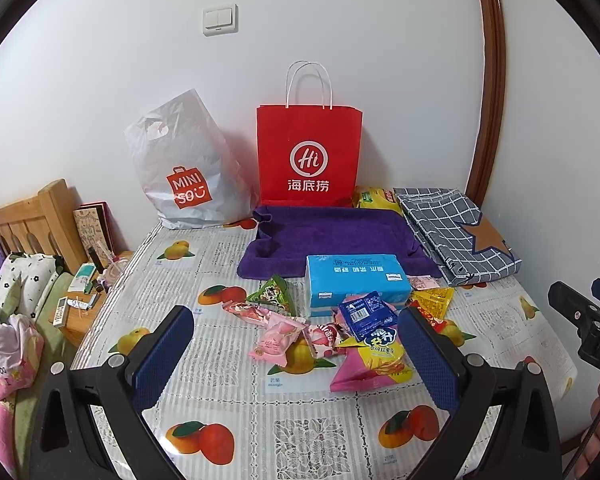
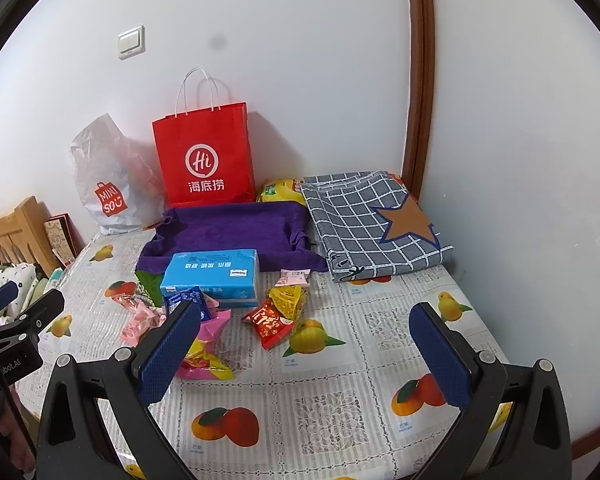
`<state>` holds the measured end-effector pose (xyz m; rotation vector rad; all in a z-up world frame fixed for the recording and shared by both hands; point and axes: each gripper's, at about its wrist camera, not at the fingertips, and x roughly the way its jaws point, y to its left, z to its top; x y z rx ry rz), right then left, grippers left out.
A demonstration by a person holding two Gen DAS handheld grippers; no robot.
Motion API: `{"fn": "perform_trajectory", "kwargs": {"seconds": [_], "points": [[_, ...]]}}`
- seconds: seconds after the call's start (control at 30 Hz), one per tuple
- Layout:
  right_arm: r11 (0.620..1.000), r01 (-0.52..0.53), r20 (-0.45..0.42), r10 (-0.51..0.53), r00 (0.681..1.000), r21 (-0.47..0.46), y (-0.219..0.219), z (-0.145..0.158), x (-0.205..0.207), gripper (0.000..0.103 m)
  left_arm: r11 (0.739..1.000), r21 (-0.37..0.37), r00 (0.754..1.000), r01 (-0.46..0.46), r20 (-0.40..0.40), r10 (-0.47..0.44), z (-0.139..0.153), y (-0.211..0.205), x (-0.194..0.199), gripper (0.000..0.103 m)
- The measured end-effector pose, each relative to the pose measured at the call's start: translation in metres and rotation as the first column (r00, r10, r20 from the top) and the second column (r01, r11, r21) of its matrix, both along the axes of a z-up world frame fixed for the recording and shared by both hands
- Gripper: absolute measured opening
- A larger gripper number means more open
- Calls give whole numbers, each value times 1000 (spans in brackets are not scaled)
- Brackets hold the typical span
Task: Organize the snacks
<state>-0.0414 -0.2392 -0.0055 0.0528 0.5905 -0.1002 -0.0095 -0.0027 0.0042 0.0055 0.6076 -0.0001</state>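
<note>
I see nothing sorted yet; the snack packets (image 1: 332, 332) lie scattered at frame centre, purple tray (image 1: 332, 232) above them bare; my left gripper (image 1: 296, 354) and right gripper (image 2: 306, 350) both gape, holding nothing.

You have a loose heap of wrapped snacks lying on the desk, just in front of a light-blue tissue pack. A green triangular foil packet (image 1: 275, 294) sits at the heap's left rear. Beside it lie a pink-and-red crinkled wrapper (image 1: 244, 310) and a pale pink pillow-shaped pastry packet (image 1: 276, 339), flat and touching each other. A dark blue square sachet (image 1: 366, 312) rests tilted on top of the pile, over a yellow-and-pink chip bag (image 1: 374, 364) lying flat nearest you. To the right, a yellow crinkled packet (image 2: 288, 300) touches a red foil snack pack (image 2: 269, 323), both flat.
</note>
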Motion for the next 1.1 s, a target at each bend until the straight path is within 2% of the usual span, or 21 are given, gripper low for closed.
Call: {"fn": "perform_trajectory", "kwargs": {"seconds": [1.1], "points": [[1000,-17,25,17,1000,0,5,4,-6,103,1000,-14,999,11,32,-10,5,4,-11,103]]}}
